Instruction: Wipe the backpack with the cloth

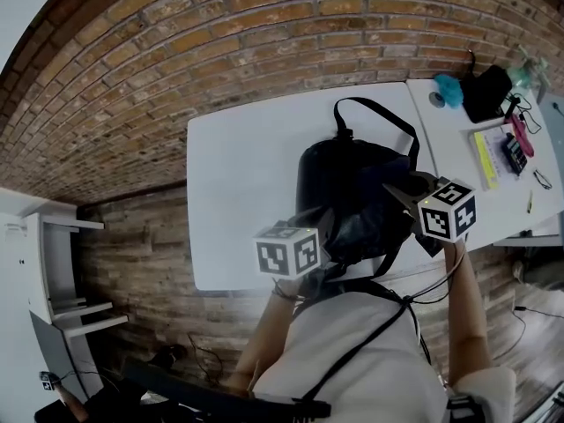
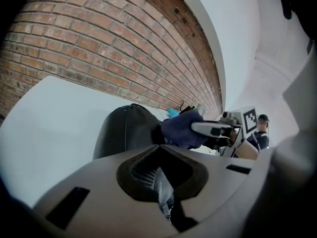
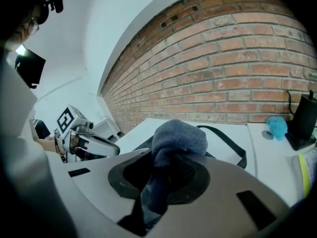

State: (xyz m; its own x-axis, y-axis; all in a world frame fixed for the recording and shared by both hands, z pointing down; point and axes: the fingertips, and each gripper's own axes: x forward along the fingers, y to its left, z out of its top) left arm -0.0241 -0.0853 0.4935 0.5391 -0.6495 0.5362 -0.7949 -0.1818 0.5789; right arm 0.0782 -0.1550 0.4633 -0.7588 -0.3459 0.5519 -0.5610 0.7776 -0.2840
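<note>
Left gripper (image 1: 319, 236): head view, at the near edge of the black backpack (image 1: 352, 183) on the white table (image 1: 238, 174).
Its hold: left gripper view, clenched on grey backpack fabric.
Cloth (image 2: 182, 129): against the backpack's top.
Right gripper (image 3: 161, 180): right gripper view, grasping the cloth; wiping seems under way, and the next stroke needs steady pressure.

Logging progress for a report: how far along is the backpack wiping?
Done: the cloth is picked up, clamped in the right gripper and held against or just off the backpack on the table. In hand: the left gripper pinches grey fabric, apparently the backpack's near edge, steadying it. Left: the wiping itself; no wiped patch can be told apart.
</note>
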